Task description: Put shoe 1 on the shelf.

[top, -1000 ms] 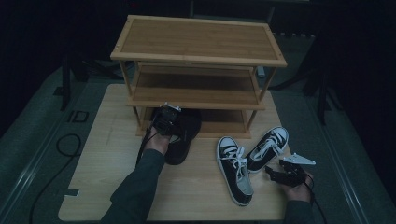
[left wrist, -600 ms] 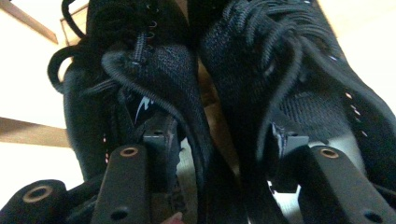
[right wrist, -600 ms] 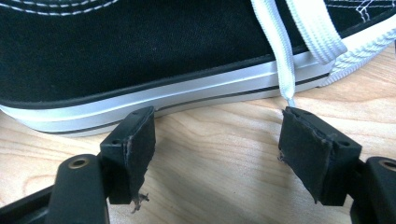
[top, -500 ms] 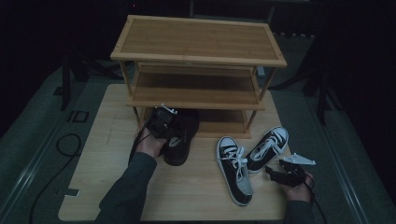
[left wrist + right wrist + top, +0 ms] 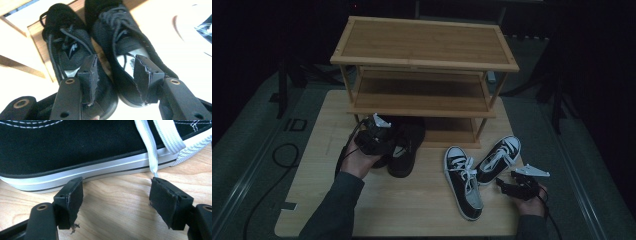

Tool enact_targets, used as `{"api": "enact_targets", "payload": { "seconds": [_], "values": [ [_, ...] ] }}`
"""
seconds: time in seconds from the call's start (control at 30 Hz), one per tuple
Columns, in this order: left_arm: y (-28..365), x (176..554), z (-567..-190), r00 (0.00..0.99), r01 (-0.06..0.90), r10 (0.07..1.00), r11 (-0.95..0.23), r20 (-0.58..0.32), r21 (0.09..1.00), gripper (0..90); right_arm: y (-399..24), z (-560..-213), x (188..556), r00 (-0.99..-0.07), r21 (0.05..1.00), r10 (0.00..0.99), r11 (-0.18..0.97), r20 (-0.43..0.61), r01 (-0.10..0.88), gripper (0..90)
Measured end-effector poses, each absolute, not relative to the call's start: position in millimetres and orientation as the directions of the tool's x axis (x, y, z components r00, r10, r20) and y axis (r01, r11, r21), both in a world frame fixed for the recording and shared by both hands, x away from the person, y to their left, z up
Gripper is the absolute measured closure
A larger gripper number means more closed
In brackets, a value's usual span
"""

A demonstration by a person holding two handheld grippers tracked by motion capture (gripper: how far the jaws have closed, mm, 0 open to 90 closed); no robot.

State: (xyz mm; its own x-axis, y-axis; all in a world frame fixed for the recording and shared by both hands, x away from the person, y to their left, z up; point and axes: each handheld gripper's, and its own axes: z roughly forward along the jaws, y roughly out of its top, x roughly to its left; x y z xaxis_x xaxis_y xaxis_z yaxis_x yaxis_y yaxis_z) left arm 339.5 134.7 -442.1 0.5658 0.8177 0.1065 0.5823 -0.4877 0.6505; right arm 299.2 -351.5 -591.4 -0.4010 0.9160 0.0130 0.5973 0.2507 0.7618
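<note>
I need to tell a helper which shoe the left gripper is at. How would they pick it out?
Start at the wooden shoe rack on the board. At the left of its bottom shelf sit two all-black shoes, toes under the shelf. It's the right-hand black shoe, its heel between the open left gripper; unlike the black-and-white sneakers, it has no white.

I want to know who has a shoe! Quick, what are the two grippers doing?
Left gripper: open, jaws just opened, above the black shoes, holding nothing.
Right gripper: open, empty, beside the black-and-white sneaker.
</note>
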Motion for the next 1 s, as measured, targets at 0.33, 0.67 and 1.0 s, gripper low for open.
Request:
{"api": "enact_targets", "payload": {
  "seconds": [0.33, 0.67, 1.0],
  "values": [
    [141.5, 312.1, -440.7, 0.630, 0.536, 0.771, -0.516, 0.089, 0.668, 62.2, -351.5, -591.4, 299.2, -0.401, 0.762, 0.916, 0.251, 0.013, 0.597, 26.8],
    [143.6, 293.6, -451.0, 0.670, 0.528, 0.740, -0.532, 0.061, 0.662, 63.7, -351.6, -591.6, 299.2, -0.402, 0.762, 0.916, 0.252, 0.012, 0.596, 26.8],
    [143.0, 289.9, -463.8, 0.694, 0.524, 0.718, -0.547, 0.044, 0.653, 65.0, -351.5, -591.6, 299.1, -0.401, 0.762, 0.916, 0.251, 0.012, 0.596, 26.8]
  ]
}}
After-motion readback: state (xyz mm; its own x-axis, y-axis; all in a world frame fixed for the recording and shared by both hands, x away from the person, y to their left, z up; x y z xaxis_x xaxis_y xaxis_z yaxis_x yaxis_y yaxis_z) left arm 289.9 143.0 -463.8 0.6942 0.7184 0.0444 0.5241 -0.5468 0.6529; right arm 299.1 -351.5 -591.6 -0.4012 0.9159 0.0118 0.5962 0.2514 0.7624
